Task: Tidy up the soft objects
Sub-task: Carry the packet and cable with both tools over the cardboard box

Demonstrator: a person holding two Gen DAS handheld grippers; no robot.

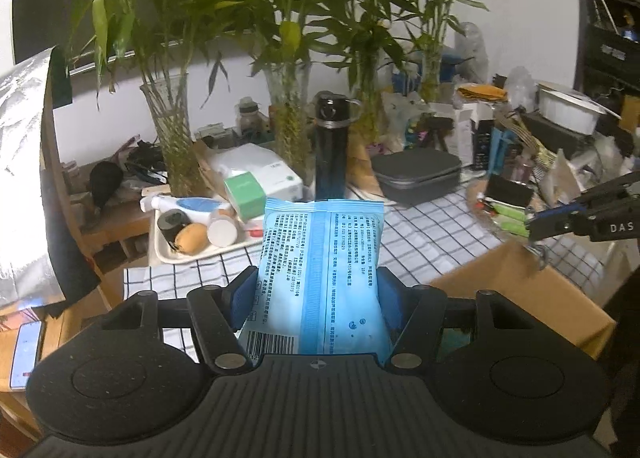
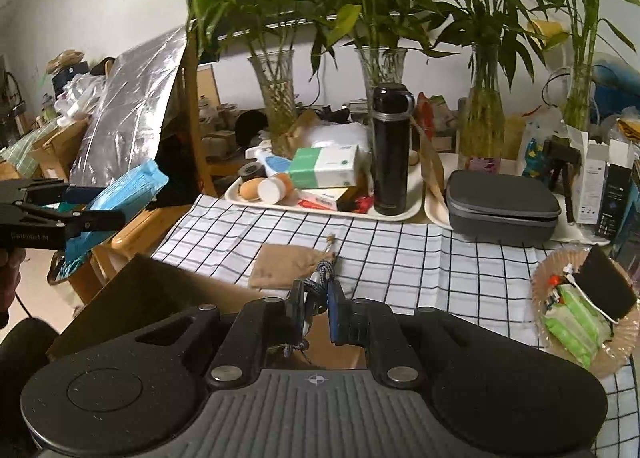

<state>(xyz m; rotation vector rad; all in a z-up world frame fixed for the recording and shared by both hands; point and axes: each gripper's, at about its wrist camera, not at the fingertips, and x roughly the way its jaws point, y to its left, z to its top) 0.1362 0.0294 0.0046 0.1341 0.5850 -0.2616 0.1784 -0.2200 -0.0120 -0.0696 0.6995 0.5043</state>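
Note:
A light blue soft packet (image 1: 320,258) with printed text stands upright between the pads of my left gripper (image 1: 318,288), which is shut on its lower part. From the right wrist view the same packet (image 2: 120,194) and left gripper (image 2: 96,214) hang in the air at the left, off the table's edge. My right gripper (image 2: 316,298) is shut on a blue-and-white braided cord (image 2: 323,272) with a metal ring. It hovers over an open cardboard box (image 2: 152,298). A flat brown cloth pouch (image 2: 286,266) lies on the checked cloth just beyond. In the left wrist view the right gripper (image 1: 530,224) shows at the far right.
A checked tablecloth (image 2: 400,258) covers the table. Behind it stand a tray (image 2: 240,196) of boxes and bottles, a black flask (image 2: 390,150), a grey zip case (image 2: 502,202) and glass vases of bamboo (image 2: 276,98). A woven basket (image 2: 548,278) with green packs sits at the right.

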